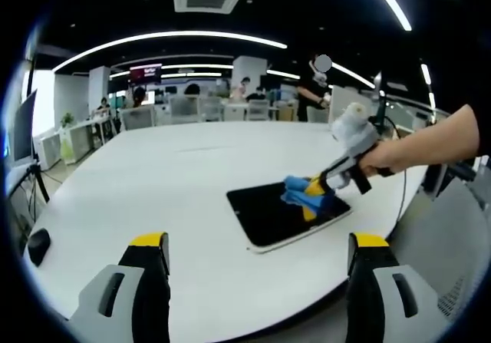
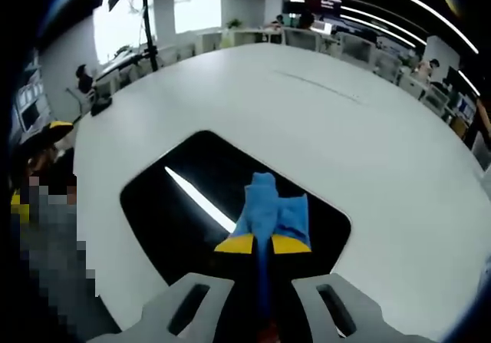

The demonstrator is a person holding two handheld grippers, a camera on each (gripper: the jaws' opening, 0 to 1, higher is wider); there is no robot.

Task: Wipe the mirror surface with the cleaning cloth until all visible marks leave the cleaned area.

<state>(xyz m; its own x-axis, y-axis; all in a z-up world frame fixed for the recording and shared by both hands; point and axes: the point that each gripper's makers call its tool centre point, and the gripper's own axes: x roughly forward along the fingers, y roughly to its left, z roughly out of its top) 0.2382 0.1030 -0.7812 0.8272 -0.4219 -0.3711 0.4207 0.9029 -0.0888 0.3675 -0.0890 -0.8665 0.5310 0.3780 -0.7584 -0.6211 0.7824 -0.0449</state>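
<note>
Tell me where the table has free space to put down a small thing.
The white table is bare left of the mirror and beyond it, up to the far edge. A dark mouse-like item sits at the left rim. It is crowded where the right tool presses the cloth.

left claw point(image 1: 258, 252) spread, right claw point(image 2: 261, 244) clamped

1. The mirror point(image 1: 285, 214) lies flat on the big table point(image 1: 153, 182), toward the table's near right edge in the left gripper view.
2. The cleaning cloth point(image 2: 270, 214) sits on the mirror, pinched in the right gripper point(image 2: 261, 244).
3. Left gripper point(image 1: 257, 245) hangs over the table's near edge, well apart from the mirror.
4. Chairs point(image 1: 184, 109) and desks stand behind the table.
</note>
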